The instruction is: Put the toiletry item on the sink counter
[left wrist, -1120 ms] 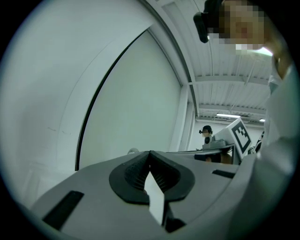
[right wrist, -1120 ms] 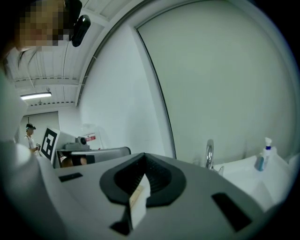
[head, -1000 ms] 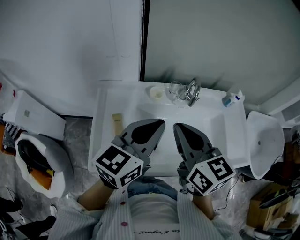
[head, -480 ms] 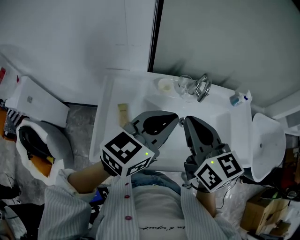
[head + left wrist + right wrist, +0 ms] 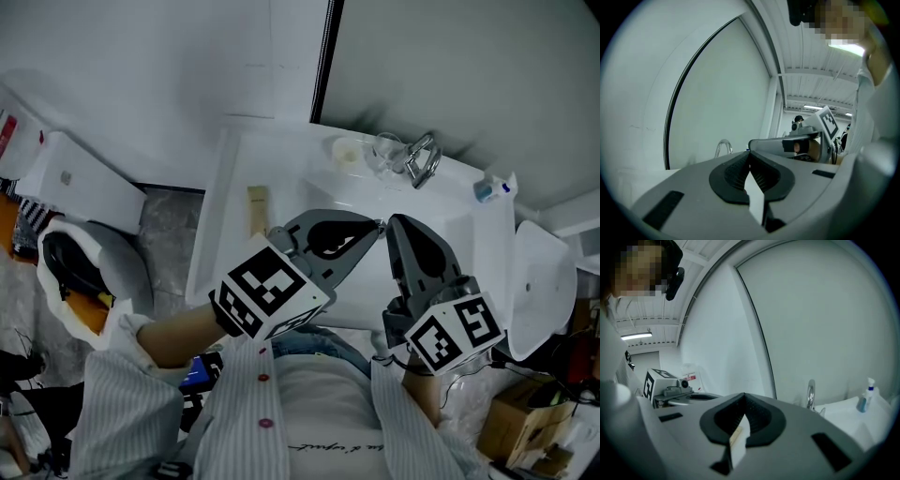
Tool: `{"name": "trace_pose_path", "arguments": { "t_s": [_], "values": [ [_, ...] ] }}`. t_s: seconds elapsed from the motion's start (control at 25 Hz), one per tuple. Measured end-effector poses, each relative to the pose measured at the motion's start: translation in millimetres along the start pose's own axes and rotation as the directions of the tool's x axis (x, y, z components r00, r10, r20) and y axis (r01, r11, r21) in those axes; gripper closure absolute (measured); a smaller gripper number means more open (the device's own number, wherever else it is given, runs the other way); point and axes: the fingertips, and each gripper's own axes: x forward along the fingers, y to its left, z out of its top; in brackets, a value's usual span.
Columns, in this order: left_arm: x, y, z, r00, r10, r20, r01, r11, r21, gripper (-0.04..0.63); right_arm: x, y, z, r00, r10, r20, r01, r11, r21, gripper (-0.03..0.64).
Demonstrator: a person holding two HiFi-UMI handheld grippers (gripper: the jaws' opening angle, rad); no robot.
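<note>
From where I stand there are two tools over the one white surface [image 5: 225,202]: a left tool [image 5: 379,224] and a right tool [image 5: 395,221]. Each carries one marker cube, so two cubes in all. On the surface I count five things. One faucet [image 5: 424,161] stands at the far edge, with one clear glass [image 5: 386,150] and one small round dish [image 5: 345,152] beside it. One tan tube [image 5: 257,208] lies near the left edge, and one blue-and-white spray bottle [image 5: 491,187] sits at the far right corner. On the floor are one white-lined bin [image 5: 117,323] and one cardboard box [image 5: 520,422].
</note>
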Motion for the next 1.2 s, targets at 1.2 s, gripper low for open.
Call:
{"name": "trace_pose_path", "arguments": {
  "t_s": [1.2],
  "values": [
    [-12,9,-6,1.0,0.005,-0.014,-0.006,1.0,-0.017,0.58,9,1,-9,0.999,-0.004,-0.035,0.004,1.0,-0.004,0.609]
  ]
}}
